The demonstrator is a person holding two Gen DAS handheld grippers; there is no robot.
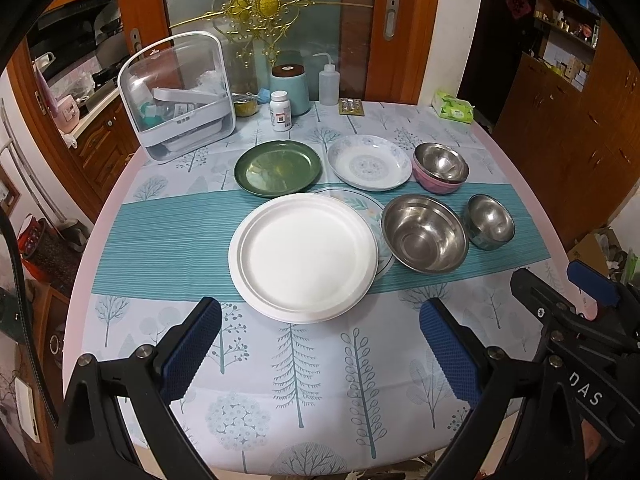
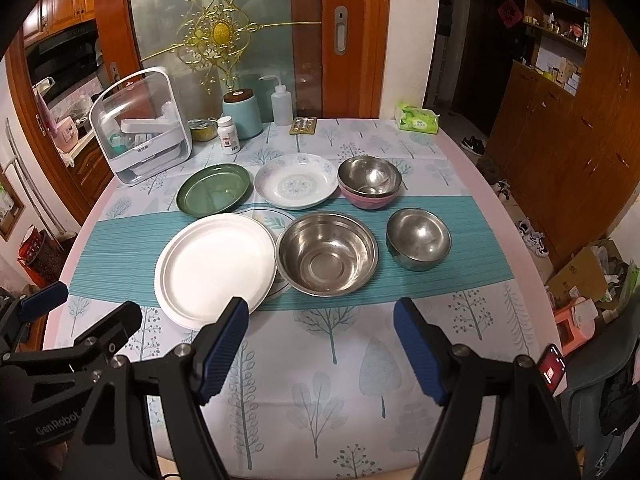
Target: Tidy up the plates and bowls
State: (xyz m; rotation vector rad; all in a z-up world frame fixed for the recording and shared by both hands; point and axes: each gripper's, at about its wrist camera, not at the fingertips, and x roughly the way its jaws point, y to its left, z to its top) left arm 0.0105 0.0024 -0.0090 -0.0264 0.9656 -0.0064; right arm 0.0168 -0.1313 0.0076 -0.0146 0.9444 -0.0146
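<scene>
A white plate (image 1: 303,256) (image 2: 216,268) lies mid-table, partly over a leaf-patterned plate (image 1: 358,202) (image 2: 269,219). Behind are a green plate (image 1: 277,166) (image 2: 215,194) and a blue-patterned white plate (image 1: 369,162) (image 2: 296,181). A steel bowl sits in a pink bowl (image 1: 439,168) (image 2: 369,182). A large steel bowl (image 1: 425,232) (image 2: 327,253) and a small steel bowl (image 1: 489,221) (image 2: 418,238) stand to the right. My left gripper (image 1: 320,344) and right gripper (image 2: 320,348) are open and empty, above the table's near side.
At the back stand a clear storage box (image 1: 178,96) (image 2: 142,126), a pill bottle (image 1: 280,111), a teal canister (image 1: 290,88), a squeeze bottle (image 1: 329,80) and a tissue pack (image 1: 453,107). The round table's edge (image 1: 96,236) curves at left. Wooden cabinets (image 2: 560,140) stand at right.
</scene>
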